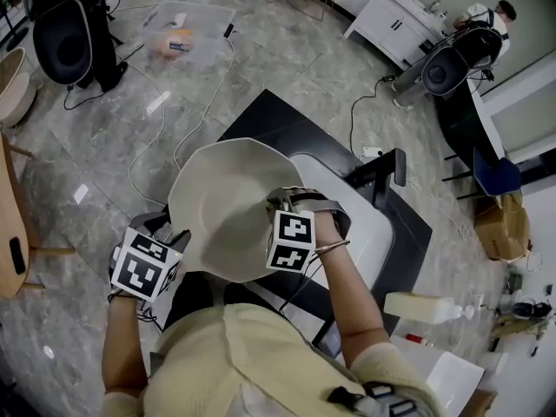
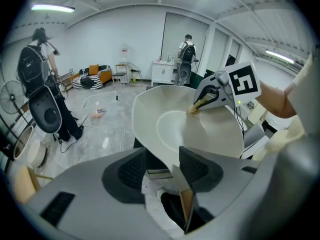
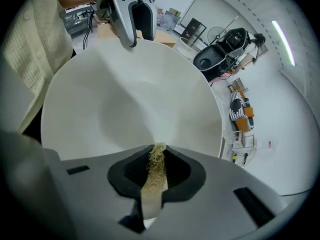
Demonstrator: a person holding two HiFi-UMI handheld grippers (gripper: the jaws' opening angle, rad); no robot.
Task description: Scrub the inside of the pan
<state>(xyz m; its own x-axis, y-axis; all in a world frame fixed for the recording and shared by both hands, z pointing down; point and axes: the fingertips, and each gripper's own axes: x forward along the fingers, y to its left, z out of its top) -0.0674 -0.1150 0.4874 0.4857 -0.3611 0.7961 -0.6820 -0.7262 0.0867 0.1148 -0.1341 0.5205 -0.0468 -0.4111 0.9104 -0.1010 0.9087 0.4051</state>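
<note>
A white pan (image 1: 221,202) is held tilted in the air above the black table. My left gripper (image 1: 174,237) is shut on the pan's handle (image 2: 184,186) at the pan's lower left rim. My right gripper (image 1: 282,201) is shut on a tan fibrous scrub pad (image 3: 156,166), whose tip presses against the pan's inner wall near the right rim. In the left gripper view the pan's inside (image 2: 200,131) faces me and the right gripper (image 2: 210,96) holds the pad (image 2: 196,106) on it. In the right gripper view the pan (image 3: 130,99) fills the picture, with the left gripper (image 3: 131,16) at its far rim.
A black table (image 1: 278,124) lies under the pan with a white slab (image 1: 369,228) on it. A white bottle (image 1: 426,307) lies at the right. Cables (image 1: 156,137), a plastic bin (image 1: 187,35) and chairs stand on the marble floor; people stand far off.
</note>
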